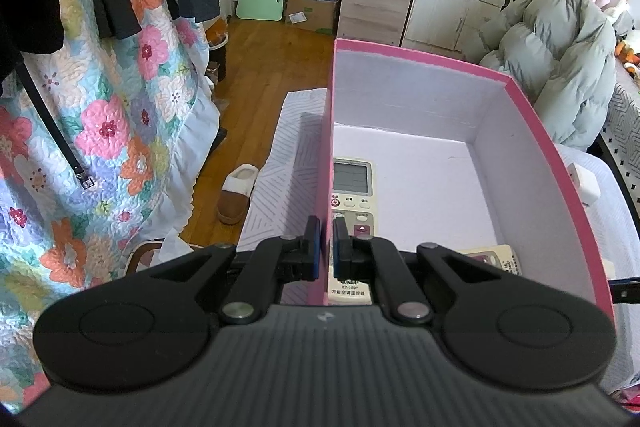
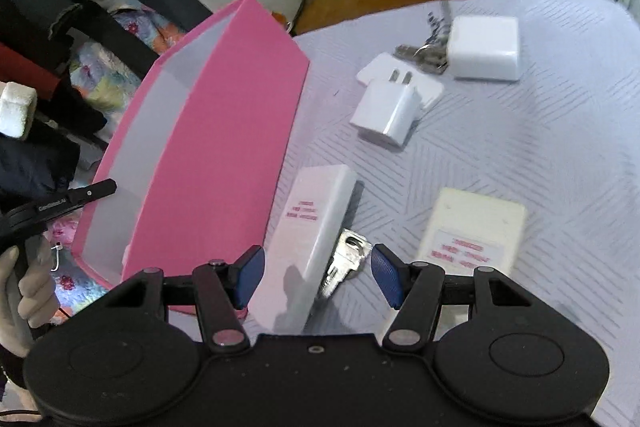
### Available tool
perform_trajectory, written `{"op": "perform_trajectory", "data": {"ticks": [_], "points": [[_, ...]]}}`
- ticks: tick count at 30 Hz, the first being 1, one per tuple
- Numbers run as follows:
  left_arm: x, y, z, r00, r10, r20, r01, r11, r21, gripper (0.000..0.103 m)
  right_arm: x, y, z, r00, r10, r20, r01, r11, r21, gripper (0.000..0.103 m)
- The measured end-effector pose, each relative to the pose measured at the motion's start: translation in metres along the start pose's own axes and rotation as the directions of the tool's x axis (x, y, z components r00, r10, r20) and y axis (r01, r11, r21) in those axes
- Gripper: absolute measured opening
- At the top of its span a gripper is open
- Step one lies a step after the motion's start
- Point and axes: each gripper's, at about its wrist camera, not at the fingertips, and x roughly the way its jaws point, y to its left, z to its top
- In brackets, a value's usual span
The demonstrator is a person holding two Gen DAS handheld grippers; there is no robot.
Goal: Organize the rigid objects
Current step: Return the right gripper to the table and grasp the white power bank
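A pink box (image 1: 532, 131) with a white inside stands on the pale quilted surface. My left gripper (image 1: 326, 247) is shut on the box's left wall near its front corner. Two remote controls lie inside: one (image 1: 352, 195) along the left wall, another (image 1: 496, 259) at the front. In the right wrist view the box (image 2: 224, 147) is at the left. My right gripper (image 2: 318, 277) is open above a white rectangular device (image 2: 312, 223) that lies over a silver key (image 2: 344, 263).
On the quilt lie a cream box with a red label (image 2: 472, 231), a white plug charger (image 2: 390, 107), a larger white adapter (image 2: 484, 47) and a bunch of keys (image 2: 424, 53). A floral quilt (image 1: 100, 131), a slipper (image 1: 236, 195) and a grey puffer coat (image 1: 560, 55) surround the surface.
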Motion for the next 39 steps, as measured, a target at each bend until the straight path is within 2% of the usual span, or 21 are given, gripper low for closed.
{"op": "perform_trajectory", "data": {"ticks": [2,6,8,10,12,15,18,21,24,26,28,30,32,35,39], "points": [[0.000,-0.001,0.001,1.000,0.004,-0.003,-0.004,1.000,0.002,0.005,0.010,0.001,0.001,1.000,0.012,-0.016,-0.012,1.000,-0.022,0.065],[0.000,-0.001,0.001,1.000,0.004,-0.002,-0.004,1.000,0.000,0.005,0.028,0.006,0.010,1.000,-0.016,-0.006,0.015,0.997,-0.071,0.068],[0.000,-0.001,0.002,1.000,0.006,-0.004,-0.006,1.000,-0.002,0.005,0.034,0.004,0.016,1.000,0.030,-0.003,-0.030,0.996,-0.081,0.070],[0.000,-0.001,0.003,1.000,0.006,-0.008,-0.006,1.000,-0.008,0.005,0.040,-0.001,0.022,0.998,0.068,0.014,-0.067,0.995,-0.074,0.063],[0.000,-0.001,0.002,1.000,0.007,-0.008,-0.007,1.000,-0.006,0.005,0.042,-0.004,0.025,0.999,0.047,0.020,-0.045,0.995,-0.084,0.033],[0.000,0.000,0.003,1.000,0.008,-0.008,-0.008,1.000,-0.006,0.005,0.036,-0.007,0.027,0.996,0.087,0.035,-0.084,0.994,-0.072,0.027],[0.000,0.000,0.002,1.000,0.009,-0.008,-0.009,1.000,-0.005,0.005,0.021,0.001,0.028,0.994,0.082,0.072,-0.074,0.991,-0.114,0.024],[-0.001,0.000,0.001,1.000,0.012,-0.006,-0.012,1.000,0.001,0.005,0.003,0.014,0.030,0.992,0.044,0.120,-0.022,0.984,-0.175,0.021],[-0.003,0.000,0.000,1.000,0.016,-0.003,-0.016,1.000,0.004,0.005,-0.013,0.034,0.032,0.977,-0.059,0.204,0.114,0.956,-0.270,0.021],[-0.003,0.000,0.000,1.000,0.015,-0.004,-0.015,1.000,0.002,0.005,-0.018,0.046,0.034,0.967,-0.097,0.237,0.174,0.929,-0.328,0.020],[-0.003,0.000,-0.001,1.000,0.015,-0.004,-0.015,1.000,0.002,0.005,-0.018,0.058,0.035,0.948,-0.162,0.275,0.265,0.879,-0.396,0.020],[-0.003,0.000,-0.001,1.000,0.016,-0.004,-0.016,1.000,0.002,0.005,-0.012,0.068,0.036,0.934,-0.201,0.294,0.321,0.833,-0.450,0.020],[-0.003,0.000,0.000,1.000,0.016,-0.004,-0.016,1.000,0.004,0.005,-0.005,0.073,0.037,0.935,-0.220,0.279,0.333,0.814,-0.475,0.020],[-0.002,0.000,-0.001,1.000,0.014,-0.004,-0.014,1.000,0.003,0.005,0.008,0.073,0.039,0.932,-0.254,0.260,0.352,0.810,-0.469,0.020],[-0.002,-0.003,-0.001,1.000,0.014,-0.004,-0.014,1.000,0.004,0.005,0.020,0.063,0.044,0.946,-0.239,0.217,0.312,0.850,-0.425,0.018]]}}
